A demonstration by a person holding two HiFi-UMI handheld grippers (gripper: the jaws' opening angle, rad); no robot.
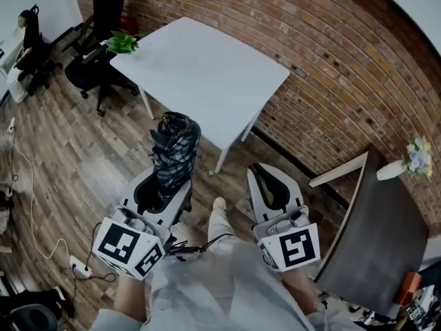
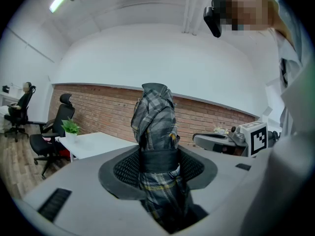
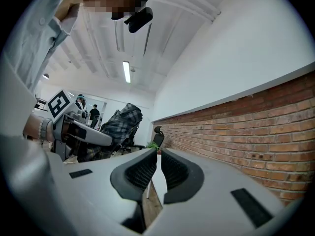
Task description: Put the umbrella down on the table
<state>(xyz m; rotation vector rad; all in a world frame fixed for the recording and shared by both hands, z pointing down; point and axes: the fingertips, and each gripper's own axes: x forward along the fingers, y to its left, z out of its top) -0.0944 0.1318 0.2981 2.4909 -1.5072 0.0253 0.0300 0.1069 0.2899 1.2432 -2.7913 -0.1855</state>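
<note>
A folded dark plaid umbrella [image 1: 174, 150] stands upright between the jaws of my left gripper [image 1: 165, 185], which is shut on it around its black strap. In the left gripper view the umbrella [image 2: 156, 132] fills the middle, and both pads of the left gripper [image 2: 157, 168] press on it. My right gripper [image 1: 260, 172] is level beside it, shut with nothing in it. In the right gripper view only a thin slit shows between the pads of the right gripper [image 3: 158, 159], and the umbrella [image 3: 120, 124] is off to the left. The white table [image 1: 207, 74] stands ahead, beyond both grippers.
A brick wall [image 1: 331, 61] runs behind and to the right of the table. Black office chairs [image 1: 103, 19] and a green plant [image 1: 122, 43] are at the table's far left corner. A dark table [image 1: 386, 254] with a flower vase [image 1: 413, 157] stands at right. A power strip [image 1: 79, 267] lies on the wooden floor.
</note>
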